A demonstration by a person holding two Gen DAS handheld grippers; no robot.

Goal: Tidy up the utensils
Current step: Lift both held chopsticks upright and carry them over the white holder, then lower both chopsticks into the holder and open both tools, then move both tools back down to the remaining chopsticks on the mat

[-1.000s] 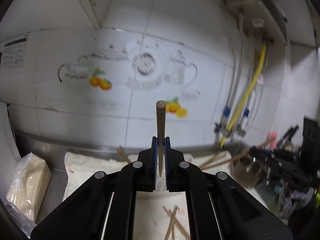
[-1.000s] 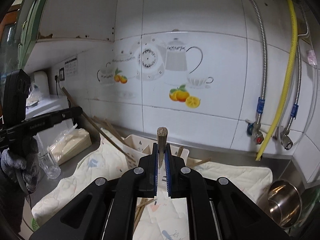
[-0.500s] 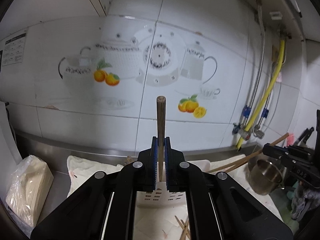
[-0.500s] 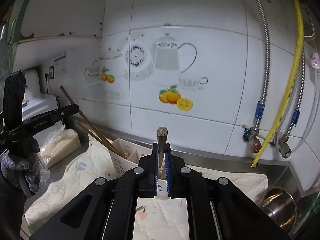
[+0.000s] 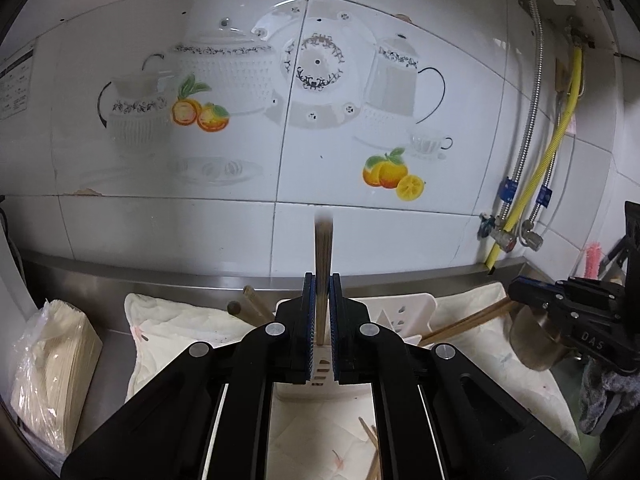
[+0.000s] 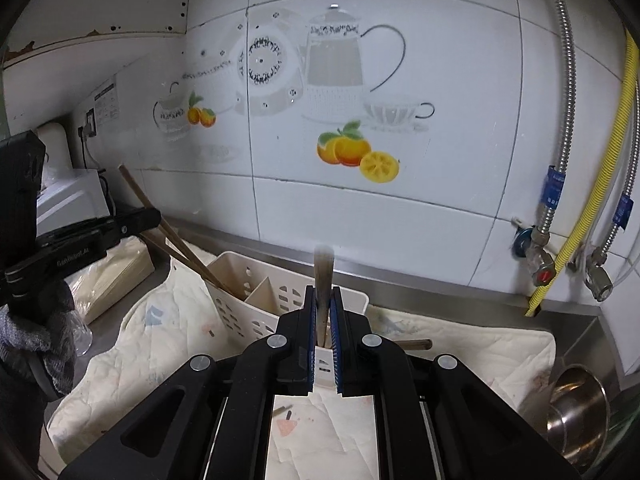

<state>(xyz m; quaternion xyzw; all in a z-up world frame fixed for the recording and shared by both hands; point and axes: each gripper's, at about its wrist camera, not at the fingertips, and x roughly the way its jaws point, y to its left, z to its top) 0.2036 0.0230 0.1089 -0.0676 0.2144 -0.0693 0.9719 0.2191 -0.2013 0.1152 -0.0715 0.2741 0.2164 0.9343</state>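
Observation:
A white slotted utensil holder (image 6: 248, 296) stands on a cloth by the wall, also seen as the holder (image 5: 404, 312) behind my left fingers. My left gripper (image 5: 320, 288) is shut on wooden chopsticks (image 5: 323, 248) that stick up past its tips. In the right wrist view this left gripper (image 6: 154, 216) holds the chopsticks (image 6: 176, 242) slanted, with their lower ends in the holder's left compartment. My right gripper (image 6: 323, 300) is shut on chopsticks (image 6: 323, 268) just above the holder. From the left, the right gripper (image 5: 516, 292) has its chopsticks (image 5: 464, 322) angled down toward the holder's right side.
Loose chopsticks (image 5: 370, 440) lie on the cream cloth (image 6: 480, 356), one more chopstick (image 6: 416, 345) beside the holder. A steel cup (image 6: 580, 412) sits at the right, a bagged paper stack (image 5: 48, 356) at the left. Pipes and valves (image 6: 540, 240) run down the tiled wall.
Both grippers have come down and closer to the wall and the holder, which now sits right under their tips. Each still grips its chopsticks.

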